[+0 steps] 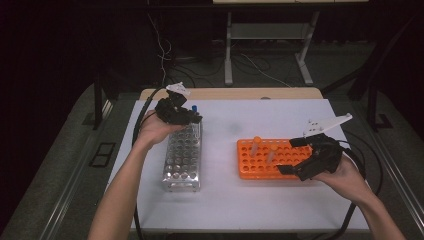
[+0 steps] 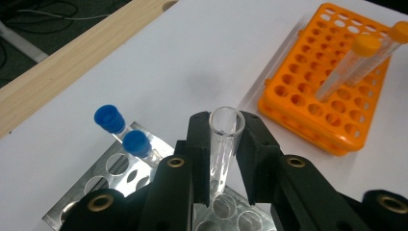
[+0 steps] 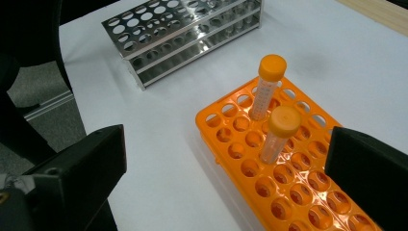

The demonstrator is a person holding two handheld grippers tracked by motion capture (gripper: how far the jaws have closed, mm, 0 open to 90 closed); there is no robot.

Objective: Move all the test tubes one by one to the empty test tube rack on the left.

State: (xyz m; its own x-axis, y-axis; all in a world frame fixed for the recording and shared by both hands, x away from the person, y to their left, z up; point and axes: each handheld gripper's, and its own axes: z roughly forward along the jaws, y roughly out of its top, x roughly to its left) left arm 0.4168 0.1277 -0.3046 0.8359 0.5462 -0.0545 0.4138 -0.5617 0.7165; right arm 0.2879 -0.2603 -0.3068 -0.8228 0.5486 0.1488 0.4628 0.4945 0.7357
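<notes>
My left gripper (image 2: 226, 126) is shut on a clear, uncapped glass test tube (image 2: 225, 139), held upright above the near holes of a steel tube rack (image 2: 96, 185). Two blue-capped tubes (image 2: 136, 143) stand at that rack's far end. In the high view this gripper (image 1: 182, 117) hovers over the far end of the steel rack (image 1: 182, 160). My right gripper (image 1: 287, 156) stands open at the right end of an orange rack (image 1: 260, 165). Two orange-capped tubes (image 3: 272, 67) (image 3: 284, 122) stand in the orange rack (image 3: 288, 192), in front of the right gripper (image 3: 226, 159) and untouched by its wide-apart jaws.
Both racks rest on a white sheet (image 1: 225, 200) over a wooden table whose edge (image 1: 230, 93) shows at the back. Cables trail from both grippers off the table sides. Bare sheet lies between the racks and along the front.
</notes>
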